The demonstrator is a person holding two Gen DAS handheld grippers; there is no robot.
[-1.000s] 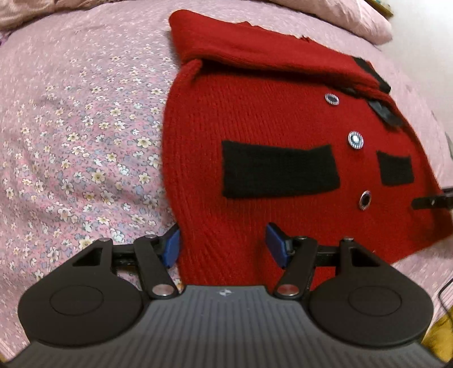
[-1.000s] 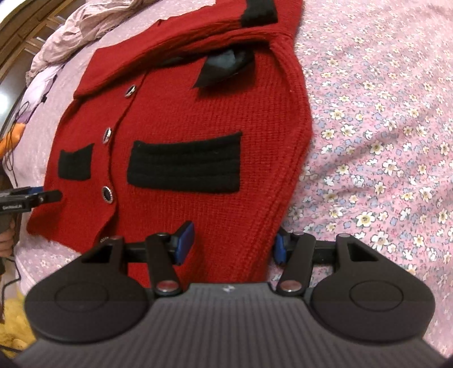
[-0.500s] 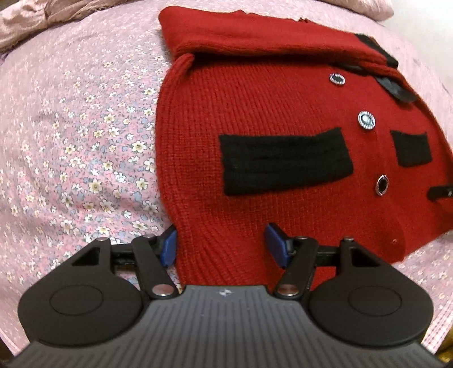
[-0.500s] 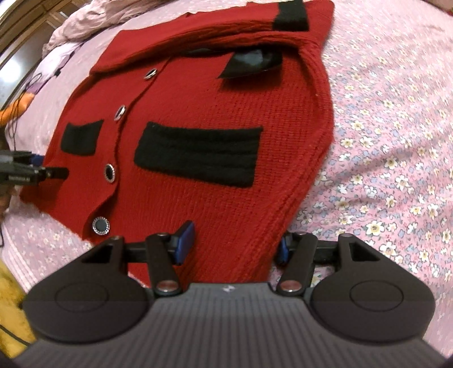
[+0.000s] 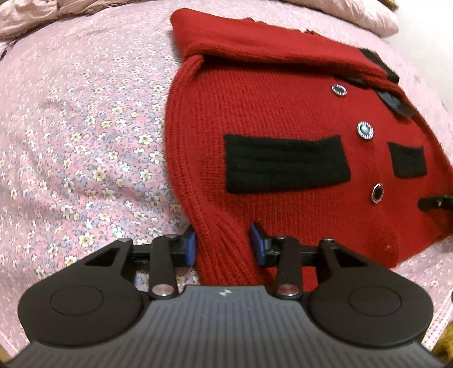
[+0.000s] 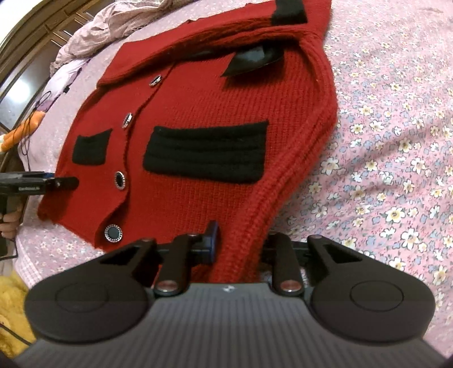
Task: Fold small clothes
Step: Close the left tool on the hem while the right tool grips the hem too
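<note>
A red knitted cardigan (image 5: 283, 113) with black pockets and round buttons lies flat on a pink flowered bedsheet (image 5: 85, 141), one sleeve folded across its top. My left gripper (image 5: 223, 244) is at the cardigan's near left hem corner. Its jaws are closing, and a ridge of red knit is pinched between the blue pads. In the right wrist view the cardigan (image 6: 212, 99) fills the middle. My right gripper (image 6: 239, 243) is at the near right hem corner, its jaws closing with gathered hem squeezed between them. Each view shows the other gripper's tip at the far hem.
Crumpled pink bedding (image 6: 113, 25) and a pillow (image 5: 354, 14) lie beyond the cardigan. A hand (image 6: 8, 223) holds the left gripper's handle at the bed edge. Something yellow (image 6: 11, 305) lies below that edge, and an orange thing (image 6: 22, 133) further back. The sheet (image 6: 396, 141) stretches flat to the right.
Both pairs of jaws have narrowed onto the hem corners, and the knit now stands bunched between the pads. Neither hand has shifted much.
</note>
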